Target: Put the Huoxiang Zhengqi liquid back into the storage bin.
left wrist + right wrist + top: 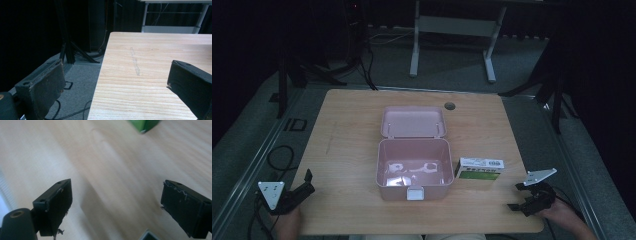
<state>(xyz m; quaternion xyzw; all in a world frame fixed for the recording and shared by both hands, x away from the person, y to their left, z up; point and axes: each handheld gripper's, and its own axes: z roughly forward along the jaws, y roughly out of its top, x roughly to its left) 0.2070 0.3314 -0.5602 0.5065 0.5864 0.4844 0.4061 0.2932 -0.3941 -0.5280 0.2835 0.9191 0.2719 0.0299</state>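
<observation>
- My right fingers (518, 196) stand apart with nothing between them, low over the near right corner of the bench (347, 130).
- The green-and-white carton (479, 169) lies ahead and to the left of those fingers, near but not touching them. In the right gripper view only its green corner (144, 125) shows, at the top edge, above the gap between the fingers and a little right of middle.
- The carton's long axis runs left to right across the bench, roughly parallel to the near edge, and it lies flat on a broad face.
- It sits just beside the right wall of the open pink box (413, 170); I cannot tell whether they touch. The box's lid is thrown back, away from me.
- My left fingers (307, 181) are also apart and empty, at the near left corner, with the box between them and the carton.
- I judge the right hand far nearer, so the reach is its own: forward and left, closing across the carton's short width.
</observation>
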